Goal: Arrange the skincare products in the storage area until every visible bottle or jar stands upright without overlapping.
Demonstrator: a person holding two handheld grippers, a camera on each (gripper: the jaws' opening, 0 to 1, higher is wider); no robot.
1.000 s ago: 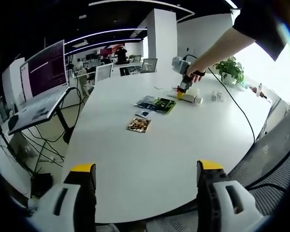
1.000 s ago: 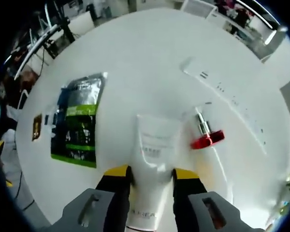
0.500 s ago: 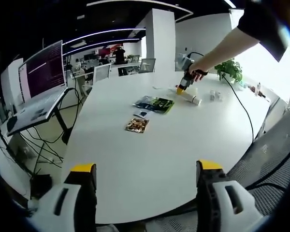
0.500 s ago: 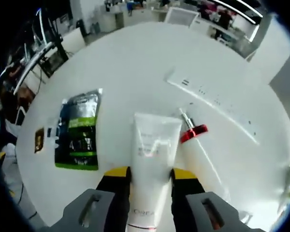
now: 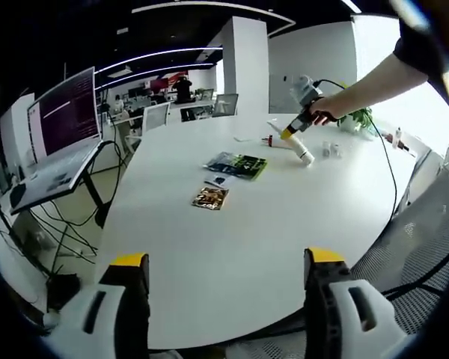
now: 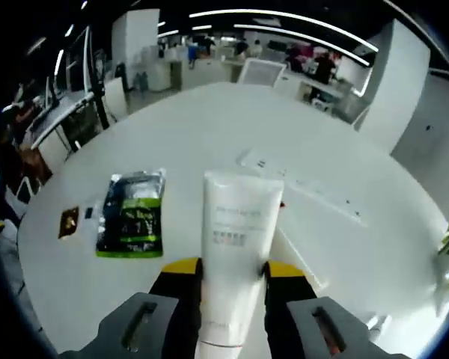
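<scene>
- Right gripper [image 6: 228,271]: yellow-tipped jaws clamped on a white squeeze tube with small printed text [image 6: 234,247]. The tube's flat crimped end points to 12 o'clock, and its body runs down between the jaws in the right gripper view.
- Same gripper in the left gripper view [image 5: 292,133], at about 1 o'clock: a person's bare forearm below a dark sleeve [image 5: 367,82] reaches in from the upper right, with the hand wrapped on the gripper's grey body.
- The tube looks lifted clear of the white oval table [image 6: 209,112], though contact is hard to judge at this distance.
- Left gripper [image 5: 224,262]: jaws spread wide with nothing between them, low at the near table edge at 6 o'clock.
- Lying on the table: a white slim bottle with a red collar [image 5: 290,146], just beside the right gripper.
- Green-and-black foil sachet [image 6: 132,217] at 9 o'clock of the tube; a small brown packet [image 6: 69,221] farther out, near the table edge.
- Long white flat strip [image 6: 299,181] beyond the tube at 1 o'clock.
- Open room: a broad bare tabletop between the left gripper and the packets.
- Open laptop on a stand [image 5: 63,142] off the table at 10 o'clock in the left gripper view.
</scene>
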